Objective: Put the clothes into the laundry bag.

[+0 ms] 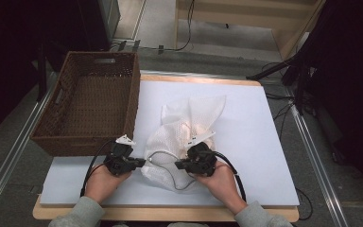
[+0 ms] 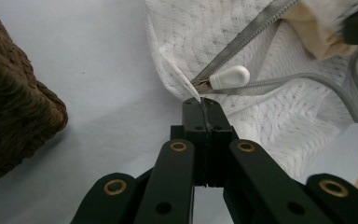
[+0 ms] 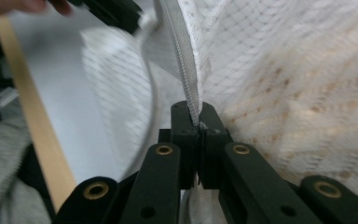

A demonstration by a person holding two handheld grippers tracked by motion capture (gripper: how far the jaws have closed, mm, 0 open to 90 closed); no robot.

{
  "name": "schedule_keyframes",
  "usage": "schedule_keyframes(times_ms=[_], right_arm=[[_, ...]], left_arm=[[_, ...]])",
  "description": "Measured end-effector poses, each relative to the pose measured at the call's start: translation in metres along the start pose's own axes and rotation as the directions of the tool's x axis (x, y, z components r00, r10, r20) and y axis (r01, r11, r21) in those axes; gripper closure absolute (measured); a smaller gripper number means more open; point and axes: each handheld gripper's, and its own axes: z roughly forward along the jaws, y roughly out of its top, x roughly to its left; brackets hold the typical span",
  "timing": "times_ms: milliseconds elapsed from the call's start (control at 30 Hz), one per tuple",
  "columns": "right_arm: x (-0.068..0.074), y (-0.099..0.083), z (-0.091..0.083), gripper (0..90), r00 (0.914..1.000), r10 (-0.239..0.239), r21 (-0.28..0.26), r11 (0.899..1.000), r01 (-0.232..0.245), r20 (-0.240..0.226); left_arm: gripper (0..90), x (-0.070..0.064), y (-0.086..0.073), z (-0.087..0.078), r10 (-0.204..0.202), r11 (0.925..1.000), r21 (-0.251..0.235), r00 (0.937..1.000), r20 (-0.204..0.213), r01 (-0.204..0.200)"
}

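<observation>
No legible text, label, brand or number anywhere; mesh laundry bag (image 1: pixel 184 137) carries a small white tag (image 1: pixel 196 138) at its near side, marks on it too small to read; wicker basket (image 1: pixel 92 101) left of the bag bears no lettering.

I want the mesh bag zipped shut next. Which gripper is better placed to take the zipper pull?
Probably the left gripper: its shut jaws pinch the mesh bag right beside the white zipper pull. The right gripper clamps the zipper tape, steadying it.
</observation>
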Motion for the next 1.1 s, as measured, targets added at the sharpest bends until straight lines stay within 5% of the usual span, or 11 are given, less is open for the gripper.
schedule_keyframes(times_ms=[67, 200, 533, 733, 900, 1100], right_arm=[[-0.003, -0.003, 0.002, 88.2, 0.9998, 0.004, 0.016, 1.000, -0.004, 0.018], [-0.008, -0.004, -0.006, 88.2, 0.9992, 0.036, -0.006, 0.999, -0.036, -0.017], [0.002, -0.001, -0.035, 86.2, 0.9995, 0.007, -0.078, 0.997, -0.010, -0.031], [0.005, -0.003, -0.031, 70.2, 0.9995, -0.019, -0.068, 0.998, 0.018, -0.024], [0.008, 0.002, -0.043, 64.3, 0.9987, -0.050, -0.131, 0.990, 0.048, -0.009], [0.013, 0.006, -0.052, 65.8, 0.9986, -0.052, -0.139, 0.989, 0.051, -0.008]], left_arm=[[90.0, -0.002, -0.001, -0.002, -0.007, 0.9999, -0.013, 0.9997, 0.023, 0.008], [87.7, -0.010, -0.001, -0.006, 0.022, 0.9991, -0.037, 0.9992, 0.032, -0.021], [76.8, -0.021, 0.005, -0.016, 0.046, 0.9931, -0.110, 0.9975, 0.054, -0.040], [73.5, -0.027, 0.008, -0.021, 0.087, 0.9881, -0.132, 0.9949, 0.051, -0.079], [70.0, -0.022, 0.009, -0.022, 0.078, 0.9895, -0.126, 0.9959, 0.047, -0.071], [63.0, -0.013, 0.008, -0.023, 0.058, 0.9911, -0.123, 0.9966, 0.060, -0.050]])
